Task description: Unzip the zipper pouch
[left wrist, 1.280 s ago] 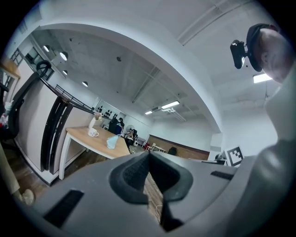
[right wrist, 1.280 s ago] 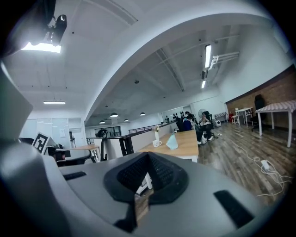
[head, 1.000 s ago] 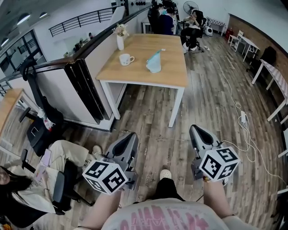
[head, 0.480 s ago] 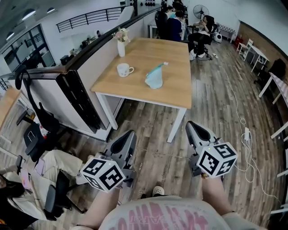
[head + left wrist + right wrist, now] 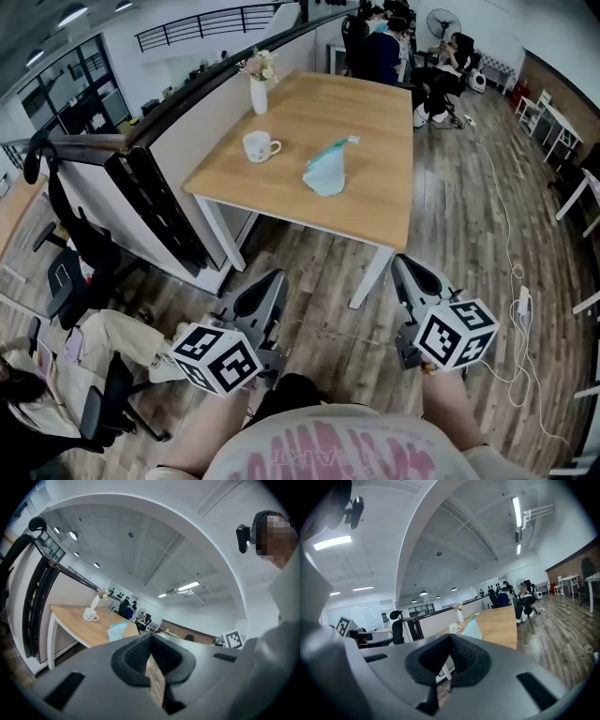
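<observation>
The light blue zipper pouch (image 5: 327, 172) lies on the wooden table (image 5: 375, 202), toward its right half, with its pull end pointing away. It also shows small and distant as the pouch (image 5: 118, 631) in the left gripper view and the pouch (image 5: 472, 629) in the right gripper view. My left gripper (image 5: 273, 279) and right gripper (image 5: 405, 265) hang side by side over the floor, short of the table's near edge. Both point toward the table. Each is shut, with the pads together and nothing between them.
A white mug (image 5: 258, 145) and a vase of flowers (image 5: 259, 89) stand on the table's left part. A dark-edged partition (image 5: 141, 178) runs along the table's left. A seated person (image 5: 56, 375) and office chairs are at lower left. Cables (image 5: 511, 281) lie on the floor at right.
The table with the pouch has drawn closer in the head view. Both shut grippers have travelled forward with the person toward it. Their jaws look the same.
</observation>
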`<state>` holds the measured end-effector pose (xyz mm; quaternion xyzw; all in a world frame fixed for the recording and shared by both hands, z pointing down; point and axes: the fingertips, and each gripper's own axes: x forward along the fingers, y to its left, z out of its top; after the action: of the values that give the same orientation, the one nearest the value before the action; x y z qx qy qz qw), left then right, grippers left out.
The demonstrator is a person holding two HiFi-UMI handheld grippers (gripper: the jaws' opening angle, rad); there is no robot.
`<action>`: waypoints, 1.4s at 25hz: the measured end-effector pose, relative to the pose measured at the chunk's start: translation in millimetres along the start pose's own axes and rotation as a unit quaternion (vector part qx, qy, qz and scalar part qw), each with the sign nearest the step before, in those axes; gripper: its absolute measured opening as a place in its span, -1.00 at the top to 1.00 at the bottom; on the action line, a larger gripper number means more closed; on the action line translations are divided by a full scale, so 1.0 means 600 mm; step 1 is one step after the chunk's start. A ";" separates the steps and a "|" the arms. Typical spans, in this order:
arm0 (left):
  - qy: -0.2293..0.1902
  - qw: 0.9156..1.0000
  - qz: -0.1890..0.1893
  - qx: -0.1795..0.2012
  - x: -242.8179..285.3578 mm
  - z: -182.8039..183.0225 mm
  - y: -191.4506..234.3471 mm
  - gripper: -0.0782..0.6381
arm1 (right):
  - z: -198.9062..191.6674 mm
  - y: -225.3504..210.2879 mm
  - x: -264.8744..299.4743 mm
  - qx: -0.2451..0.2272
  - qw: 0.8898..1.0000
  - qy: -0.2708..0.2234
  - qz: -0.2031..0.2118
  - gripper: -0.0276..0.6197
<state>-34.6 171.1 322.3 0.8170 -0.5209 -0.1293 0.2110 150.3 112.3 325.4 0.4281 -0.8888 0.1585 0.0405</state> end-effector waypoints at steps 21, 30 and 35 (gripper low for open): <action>0.056 0.997 -0.055 -0.024 0.339 0.063 0.200 0.78 | 0.079 -0.166 0.298 0.020 0.999 0.013 -0.042 0.92; 0.079 0.993 -0.078 -0.039 0.460 0.085 0.310 0.78 | 0.110 -0.231 0.424 0.016 0.996 0.017 -0.081 0.92; 0.105 0.990 -0.078 -0.056 0.511 0.043 0.377 0.78 | 0.100 -0.269 0.467 0.024 0.994 0.030 -0.098 0.92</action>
<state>-96.0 -195.4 410.9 0.8510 -0.4229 -0.0875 0.2988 102.6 -210.2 366.7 0.5094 -0.8368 0.1875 0.0721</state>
